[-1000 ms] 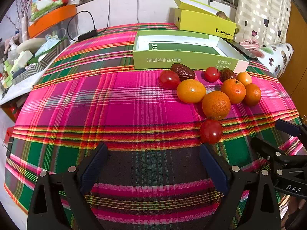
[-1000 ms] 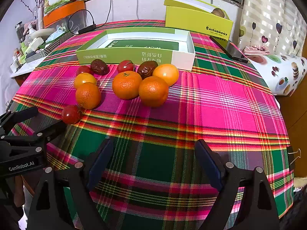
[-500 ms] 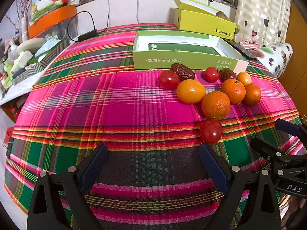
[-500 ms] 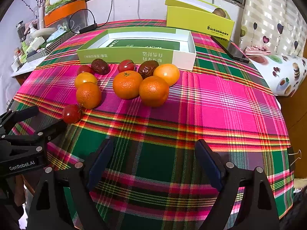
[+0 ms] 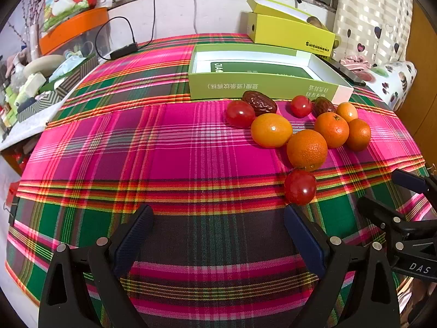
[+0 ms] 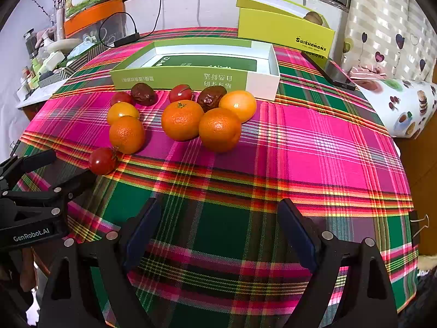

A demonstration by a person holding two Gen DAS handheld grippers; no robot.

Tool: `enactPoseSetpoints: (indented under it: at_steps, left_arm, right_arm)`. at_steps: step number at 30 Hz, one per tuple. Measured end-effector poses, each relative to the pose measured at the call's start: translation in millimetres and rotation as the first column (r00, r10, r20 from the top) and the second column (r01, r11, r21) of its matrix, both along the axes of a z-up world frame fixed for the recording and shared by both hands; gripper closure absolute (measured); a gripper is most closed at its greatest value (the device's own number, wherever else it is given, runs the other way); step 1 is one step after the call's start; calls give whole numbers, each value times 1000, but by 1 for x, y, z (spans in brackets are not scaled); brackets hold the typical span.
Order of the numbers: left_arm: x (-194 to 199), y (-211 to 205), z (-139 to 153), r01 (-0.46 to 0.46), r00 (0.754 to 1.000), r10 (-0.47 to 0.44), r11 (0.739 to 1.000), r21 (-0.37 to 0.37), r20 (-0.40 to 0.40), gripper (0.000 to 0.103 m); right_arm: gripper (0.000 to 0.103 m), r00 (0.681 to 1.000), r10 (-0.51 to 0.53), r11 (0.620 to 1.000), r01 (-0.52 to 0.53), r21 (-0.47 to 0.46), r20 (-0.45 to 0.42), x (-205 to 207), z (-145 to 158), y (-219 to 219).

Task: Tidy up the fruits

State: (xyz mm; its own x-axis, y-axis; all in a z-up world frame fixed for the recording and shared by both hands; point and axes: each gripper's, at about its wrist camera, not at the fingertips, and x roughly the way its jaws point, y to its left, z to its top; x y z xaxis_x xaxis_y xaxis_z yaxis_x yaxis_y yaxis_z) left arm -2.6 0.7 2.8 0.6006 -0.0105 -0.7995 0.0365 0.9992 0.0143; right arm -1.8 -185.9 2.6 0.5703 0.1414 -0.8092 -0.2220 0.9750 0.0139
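Several oranges [image 5: 307, 149], cherry tomatoes and two brown dates [image 5: 259, 102] lie in a loose cluster on the plaid tablecloth, in front of an open green box [image 5: 262, 87]. The nearest tomato [image 5: 300, 187] lies just beyond my left gripper's right finger. My left gripper [image 5: 218, 218] is open and empty near the table's front edge. My right gripper [image 6: 220, 213] is open and empty, nearer than the oranges [image 6: 220, 129]. The cluster and box [image 6: 191, 76] show in the right wrist view too. Each gripper appears at the edge of the other's view.
A yellow-green box [image 5: 289, 31] with its lid ajar stands at the back. A dark phone [image 6: 331, 75] lies at the back right. A black cable and adapter [image 5: 123, 50] rest at the back left. Cluttered shelves stand left of the table.
The right wrist view has shifted slightly, with the fruit a little lower in the frame. The left gripper and the fruit have not moved.
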Motion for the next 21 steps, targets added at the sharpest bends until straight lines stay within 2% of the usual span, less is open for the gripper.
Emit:
enactPoseSetpoints:
  at_steps: [21]
  left_arm:
    - [1,1,0,-2,1000,2,1000,1,-1,0]
  right_arm:
    - [15,1000,0,1000,0,2,3,-1,1,-1]
